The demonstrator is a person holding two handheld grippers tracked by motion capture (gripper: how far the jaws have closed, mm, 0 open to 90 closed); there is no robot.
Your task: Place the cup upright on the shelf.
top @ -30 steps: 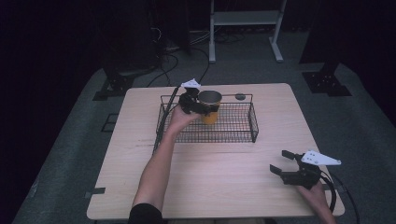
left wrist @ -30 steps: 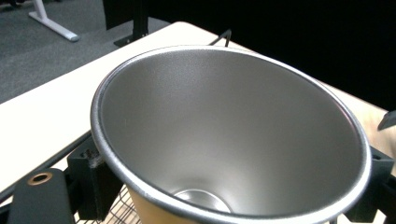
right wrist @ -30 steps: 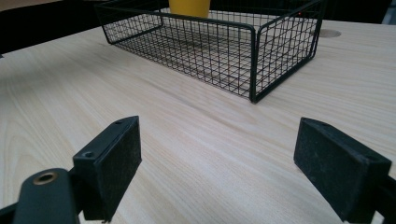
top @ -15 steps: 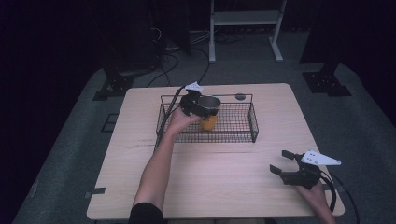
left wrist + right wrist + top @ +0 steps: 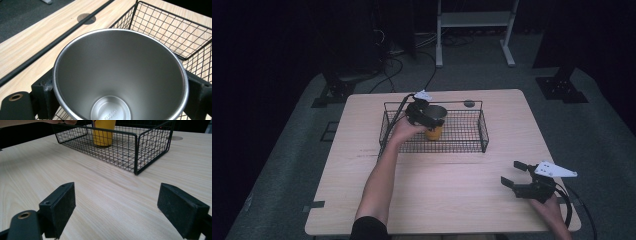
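Inside the wire basket, my left gripper clamps the steel cup upright for setting down; my right gripper waits wide open, empty.

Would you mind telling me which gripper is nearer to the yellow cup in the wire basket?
Left. The left gripper is clamped on the yellow cup inside the wire basket. The right gripper sits open above the table's near right corner, apart from it.

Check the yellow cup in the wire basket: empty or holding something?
Empty. Looking down into the cup, the left gripper view shows bare steel walls and a clean bottom; the left gripper clamps its rim inside the basket.
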